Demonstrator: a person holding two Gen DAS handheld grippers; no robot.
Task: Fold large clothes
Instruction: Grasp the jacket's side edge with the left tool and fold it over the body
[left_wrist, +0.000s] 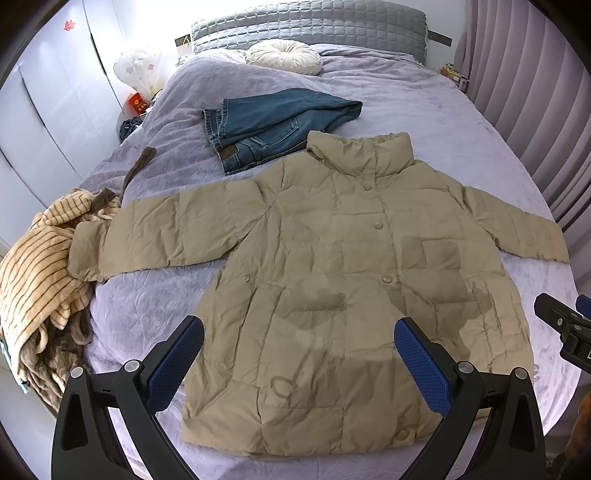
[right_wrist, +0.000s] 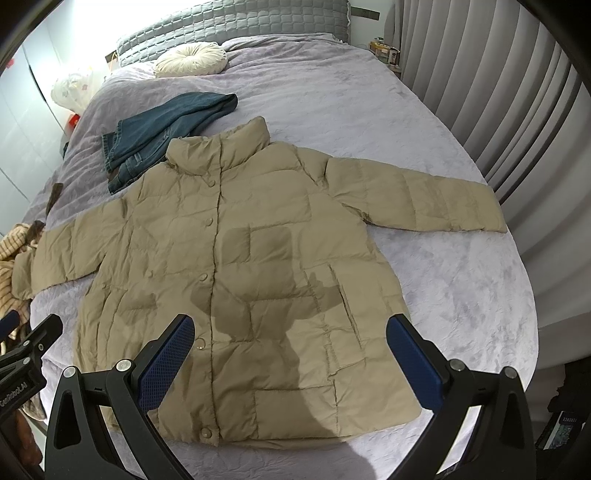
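Both claws, left claw (left_wrist: 299, 347) and right claw (right_wrist: 290, 345), are hovering wide apart, empty, over the buttoned beige quilted puffer jacket (left_wrist: 332, 266); I'd be pinching the three-o'clock sleeve (right_wrist: 424, 199) cuff deeply.

Beige puffer jacket (left_wrist: 354, 280) lies flat, buttoned, sleeves spread.

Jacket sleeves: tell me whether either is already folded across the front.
No. Both sleeves of the jacket lie spread out to the sides on the bed, and both tools hover open above the hem.

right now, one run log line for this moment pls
stage: pre-fold | jacket: flat on bed, buttoned, sleeves out | left gripper: open, empty | right gripper: open, empty | jeans: folded behind
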